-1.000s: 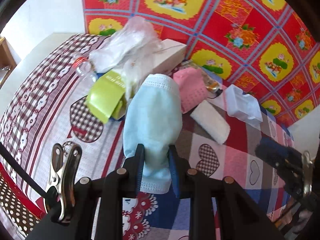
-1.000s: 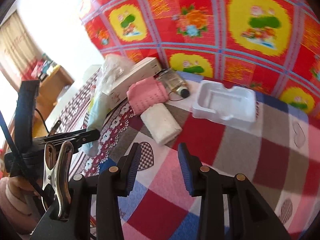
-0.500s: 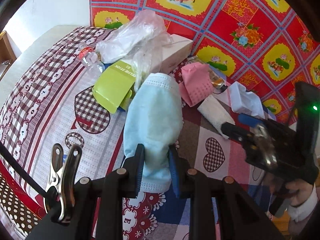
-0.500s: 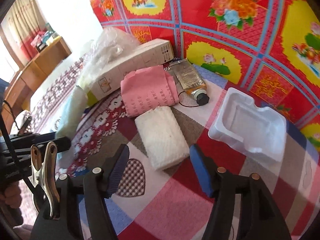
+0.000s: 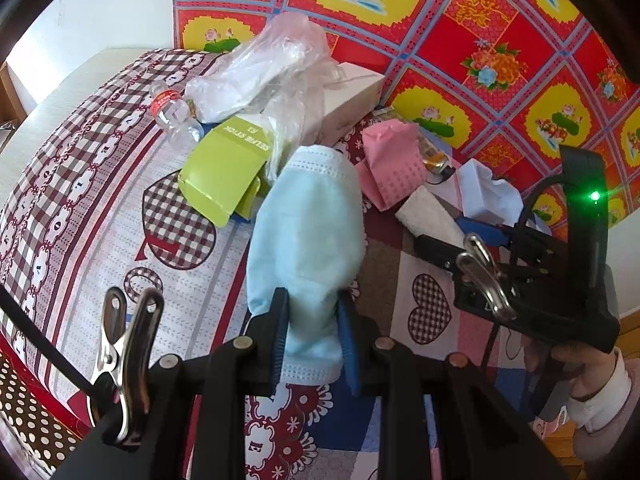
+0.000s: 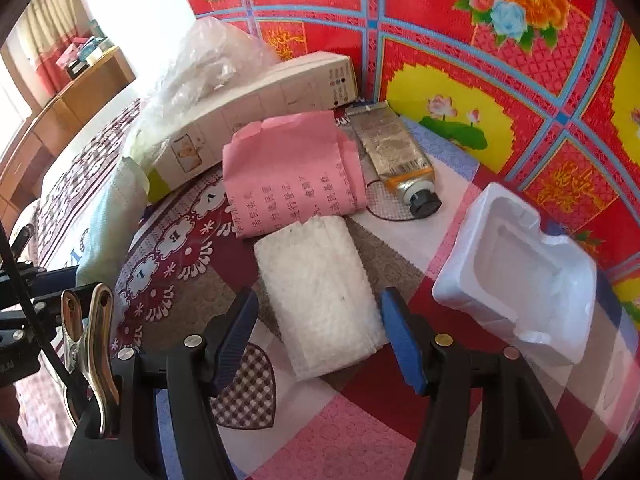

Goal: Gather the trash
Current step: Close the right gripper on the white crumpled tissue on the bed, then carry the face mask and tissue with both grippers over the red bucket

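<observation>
My left gripper [image 5: 312,308] is shut on the lower end of a light blue face mask [image 5: 308,232], which lies stretched away from me on the bed cover. In the right wrist view my right gripper [image 6: 319,300] stands open just above a folded white paper towel [image 6: 320,280]. One finger is on each side of the towel and the pads do not press it. From the left wrist view the right gripper [image 5: 444,234] shows at the right, over the same towel [image 5: 432,216], held by a hand in a white cuff.
Behind the towel lie a pink printed paper [image 6: 288,168], a squeezed tube [image 6: 400,160], a long white carton [image 6: 256,120] and a clear plastic bag [image 5: 264,68]. A white foam tray [image 6: 516,272] sits to the right. A green box [image 5: 228,168] and plastic bottle [image 5: 172,112] lie left.
My right gripper came down and closer to the white towel while its jaws widened, and now straddles it. The left gripper kept its hold on the mask and hardly moved.
</observation>
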A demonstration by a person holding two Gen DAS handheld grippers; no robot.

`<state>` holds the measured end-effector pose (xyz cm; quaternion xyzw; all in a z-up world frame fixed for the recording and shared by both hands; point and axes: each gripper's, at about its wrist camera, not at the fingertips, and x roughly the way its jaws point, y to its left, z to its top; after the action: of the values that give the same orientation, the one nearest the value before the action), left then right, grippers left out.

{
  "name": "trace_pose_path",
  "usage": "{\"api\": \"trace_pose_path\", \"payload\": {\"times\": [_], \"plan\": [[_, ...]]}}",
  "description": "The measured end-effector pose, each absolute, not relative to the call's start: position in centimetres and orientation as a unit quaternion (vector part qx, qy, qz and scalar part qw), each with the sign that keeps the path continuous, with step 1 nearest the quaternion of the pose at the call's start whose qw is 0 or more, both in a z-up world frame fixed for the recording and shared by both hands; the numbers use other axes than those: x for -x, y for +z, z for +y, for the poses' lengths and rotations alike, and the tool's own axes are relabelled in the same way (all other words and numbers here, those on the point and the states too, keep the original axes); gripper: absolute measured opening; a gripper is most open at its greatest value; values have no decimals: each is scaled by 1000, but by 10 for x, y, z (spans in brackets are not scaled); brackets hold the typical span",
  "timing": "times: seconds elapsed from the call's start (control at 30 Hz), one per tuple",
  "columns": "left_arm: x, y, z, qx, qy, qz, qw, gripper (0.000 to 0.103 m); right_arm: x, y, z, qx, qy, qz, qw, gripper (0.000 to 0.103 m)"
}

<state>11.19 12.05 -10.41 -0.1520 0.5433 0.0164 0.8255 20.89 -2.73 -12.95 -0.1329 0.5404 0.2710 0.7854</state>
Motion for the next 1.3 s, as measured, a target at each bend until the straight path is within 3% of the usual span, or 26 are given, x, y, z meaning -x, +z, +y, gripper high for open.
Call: {"api": "trace_pose_path", "payload": {"times": [0.13, 0.4, 1.3], "plan": [[-111, -105, 121, 152, 16, 543, 825, 25, -209, -130, -27, 133, 269, 539, 787, 61], [-111, -106, 118, 143, 8, 546, 825, 25, -207, -126, -40, 96, 268, 539, 793, 27], [-108, -66, 42, 76, -61, 541, 835, 25, -118, -69, -129, -43, 226, 525, 820, 24]]}}
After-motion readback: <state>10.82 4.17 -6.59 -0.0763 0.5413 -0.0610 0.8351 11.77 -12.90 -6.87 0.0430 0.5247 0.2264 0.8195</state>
